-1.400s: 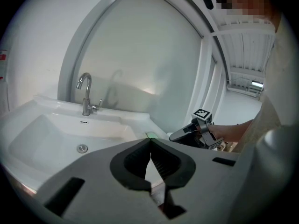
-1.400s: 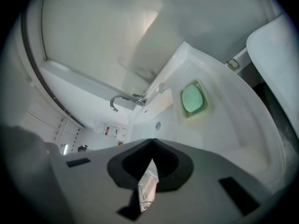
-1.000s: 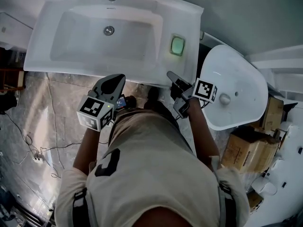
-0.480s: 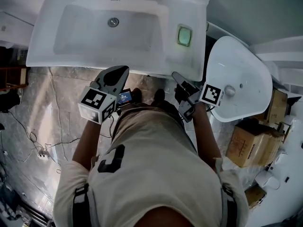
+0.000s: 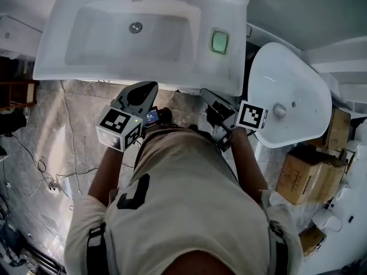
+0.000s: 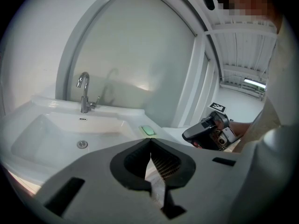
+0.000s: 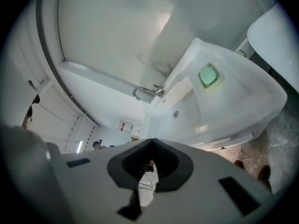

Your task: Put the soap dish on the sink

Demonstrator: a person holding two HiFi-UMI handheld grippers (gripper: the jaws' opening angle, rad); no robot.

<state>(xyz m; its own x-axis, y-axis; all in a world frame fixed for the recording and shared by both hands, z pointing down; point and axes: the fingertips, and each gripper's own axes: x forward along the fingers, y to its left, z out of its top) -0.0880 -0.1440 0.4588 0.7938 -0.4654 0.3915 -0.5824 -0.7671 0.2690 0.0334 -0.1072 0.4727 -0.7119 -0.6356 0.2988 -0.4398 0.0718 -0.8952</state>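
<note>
The green soap dish (image 5: 219, 41) lies flat on the right ledge of the white sink (image 5: 69, 67), beside the basin. It also shows in the left gripper view (image 6: 148, 130) and in the right gripper view (image 7: 209, 76). My left gripper (image 5: 149, 87) hovers before the sink's front edge, shut and empty, its jaws (image 6: 150, 142) meeting at the tips. My right gripper (image 5: 205, 92) is held just below the sink's front right corner, apart from the dish, shut with nothing in it (image 7: 150, 144). The left gripper view catches the right gripper (image 6: 205, 131) off to the right.
A chrome faucet (image 6: 84, 92) stands at the sink's back. A second white basin (image 5: 289, 96) sits to the right of the sink. Cardboard boxes (image 5: 304, 179) stand lower right. Cables (image 5: 57, 173) run over the marble floor on the left.
My right gripper has lifted a little and drifted toward the sink's front corner. The left gripper has stayed put. The soap dish has not moved on the ledge.
</note>
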